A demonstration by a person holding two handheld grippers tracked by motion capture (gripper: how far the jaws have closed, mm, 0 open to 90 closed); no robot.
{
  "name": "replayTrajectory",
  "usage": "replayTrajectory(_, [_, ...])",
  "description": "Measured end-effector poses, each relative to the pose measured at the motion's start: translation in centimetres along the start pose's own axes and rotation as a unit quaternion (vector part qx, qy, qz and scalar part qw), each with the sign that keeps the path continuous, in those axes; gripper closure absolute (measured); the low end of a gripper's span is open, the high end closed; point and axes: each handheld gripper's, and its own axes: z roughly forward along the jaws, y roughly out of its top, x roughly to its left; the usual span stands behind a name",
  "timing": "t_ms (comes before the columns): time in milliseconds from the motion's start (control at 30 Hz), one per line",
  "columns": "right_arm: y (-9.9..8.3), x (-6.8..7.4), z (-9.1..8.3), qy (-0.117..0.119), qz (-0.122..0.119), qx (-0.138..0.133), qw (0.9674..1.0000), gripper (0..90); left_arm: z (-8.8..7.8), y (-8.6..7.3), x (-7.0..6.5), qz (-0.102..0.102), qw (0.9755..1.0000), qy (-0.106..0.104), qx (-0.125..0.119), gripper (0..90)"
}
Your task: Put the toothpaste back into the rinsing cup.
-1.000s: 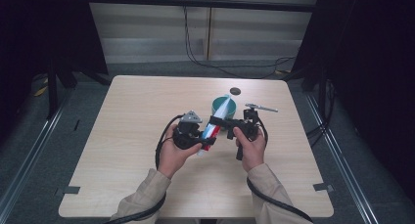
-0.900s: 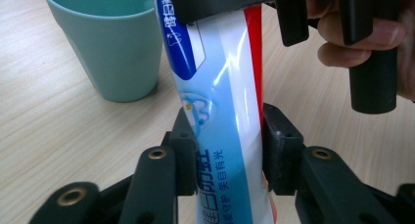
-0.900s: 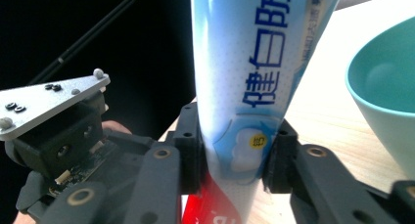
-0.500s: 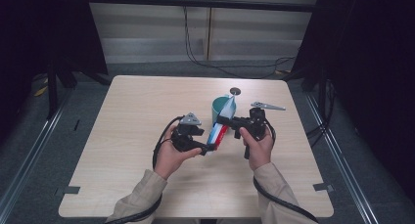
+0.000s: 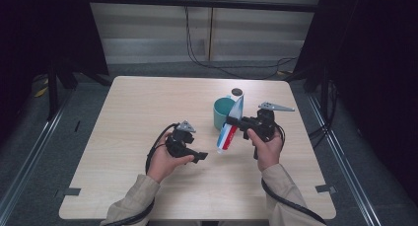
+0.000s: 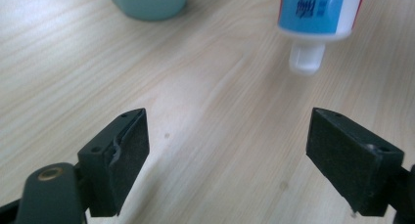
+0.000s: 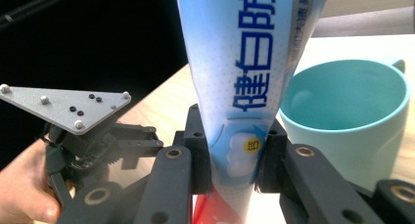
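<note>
Right claw (image 7: 234, 175) gripping blue-white toothpaste tube (image 7: 244, 77), red end, white cap

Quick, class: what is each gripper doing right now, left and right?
Left gripper: open, jaws just opened, nothing between them.
Right gripper: shut on the toothpaste tube.

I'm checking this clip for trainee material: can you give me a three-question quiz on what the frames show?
1. True or false: the right gripper is shut on the toothpaste tube.
2. How do the left gripper's jaws stand? A) clamped on the tube B) open, with nothing between them C) shut on the mug's rim
3. Fill in: the tube's white cap points ____ the tabletop, with the teal mug just behind the tube.

Key
1. True: the pads press the tube's sides.
2. B: they have just been opening, and the tube hangs beyond them.
3. down toward
</note>
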Motion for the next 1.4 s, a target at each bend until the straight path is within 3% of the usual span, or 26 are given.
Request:
replayTrajectory(233, [0.1,-0.2,-0.2,-0.003,-0.009,-0.003,0.9999,72.7,-0.1,-1.2,0.9,-0.014,0.9998,0.010,0.010,15.3])
replayTrajectory(700, [0.1,-0.5,-0.4,-0.012,-0.018,-0.005,0.9998,72.7,-0.7,-2.9,1.8,-0.003,0.9993,0.036,-0.012,15.2])
replayTrajectory(800, [0.1,-0.8,-0.6,-0.016,-0.017,-0.003,0.9997,72.7,-0.7,-3.2,1.9,0.007,0.9990,0.044,-0.005,15.2])
replayTrajectory(1400, [1.8,-0.9,-1.1,-0.035,-0.049,-0.008,0.9981,72.6,-0.3,-4.6,2.2,0.007,0.9988,0.048,0.002,15.1])
